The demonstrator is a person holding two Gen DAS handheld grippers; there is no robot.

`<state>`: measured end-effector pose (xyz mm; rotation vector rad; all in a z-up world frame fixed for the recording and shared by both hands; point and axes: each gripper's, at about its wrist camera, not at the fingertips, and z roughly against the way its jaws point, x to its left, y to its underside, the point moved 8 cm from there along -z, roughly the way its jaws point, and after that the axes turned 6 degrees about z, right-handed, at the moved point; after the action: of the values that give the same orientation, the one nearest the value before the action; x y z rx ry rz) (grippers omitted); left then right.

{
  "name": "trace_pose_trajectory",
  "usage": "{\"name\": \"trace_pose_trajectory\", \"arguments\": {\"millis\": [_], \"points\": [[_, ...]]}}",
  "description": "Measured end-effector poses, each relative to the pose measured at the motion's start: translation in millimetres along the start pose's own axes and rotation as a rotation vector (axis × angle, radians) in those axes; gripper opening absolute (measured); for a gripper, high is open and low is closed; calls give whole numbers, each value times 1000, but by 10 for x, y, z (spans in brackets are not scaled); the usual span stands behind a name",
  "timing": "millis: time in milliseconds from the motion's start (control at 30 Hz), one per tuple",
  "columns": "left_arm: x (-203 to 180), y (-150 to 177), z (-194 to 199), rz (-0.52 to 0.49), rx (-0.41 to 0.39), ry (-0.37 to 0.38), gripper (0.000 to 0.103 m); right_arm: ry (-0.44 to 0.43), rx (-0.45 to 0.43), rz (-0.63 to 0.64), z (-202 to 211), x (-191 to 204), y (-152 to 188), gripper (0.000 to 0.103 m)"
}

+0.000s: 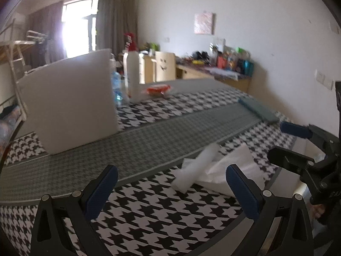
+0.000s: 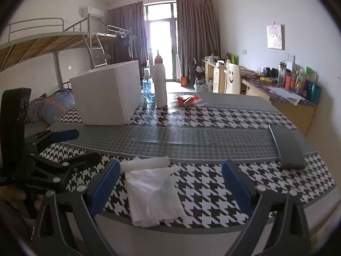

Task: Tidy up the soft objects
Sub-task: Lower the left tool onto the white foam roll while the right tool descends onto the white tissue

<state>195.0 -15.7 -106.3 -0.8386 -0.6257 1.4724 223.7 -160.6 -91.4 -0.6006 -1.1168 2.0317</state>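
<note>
Your right gripper [image 2: 170, 183] has its fingers spread wide, and the white cloth [image 2: 152, 196] lies flat between them, nearer the left finger. Your left gripper [image 1: 171, 188] is spread too, the cloth ahead to its right. Touching the cloth's far edge lies what looks like a white roll [image 2: 147, 162]. Well beyond the cloth stands the white box [image 2: 106, 95].

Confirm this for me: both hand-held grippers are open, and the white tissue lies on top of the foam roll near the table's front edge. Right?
Not quite. The right wrist view shows the white tissue flat on the table, in front of the foam roll, not on top of it. The rest stands: the left hand-held gripper and right hand-held gripper are both open.
</note>
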Motion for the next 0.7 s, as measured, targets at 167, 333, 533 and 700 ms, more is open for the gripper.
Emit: {"name": "trace_pose_trajectory", "arguments": {"millis": [167,333,533,700], "points": [[-55,35,-139,-40,53,17,87,-10,29,-9,-68,-12,98,98],[-34,69,-285,-47,107,20,71,-17,46,-18,-107,-3,154,98],[-37,156,-412,-47,194,48,58,-24,73,-47,-158,-9,208,98],[-84,208,-480,-57,232,64,44,-32,77,-48,-182,22,218,98]]}}
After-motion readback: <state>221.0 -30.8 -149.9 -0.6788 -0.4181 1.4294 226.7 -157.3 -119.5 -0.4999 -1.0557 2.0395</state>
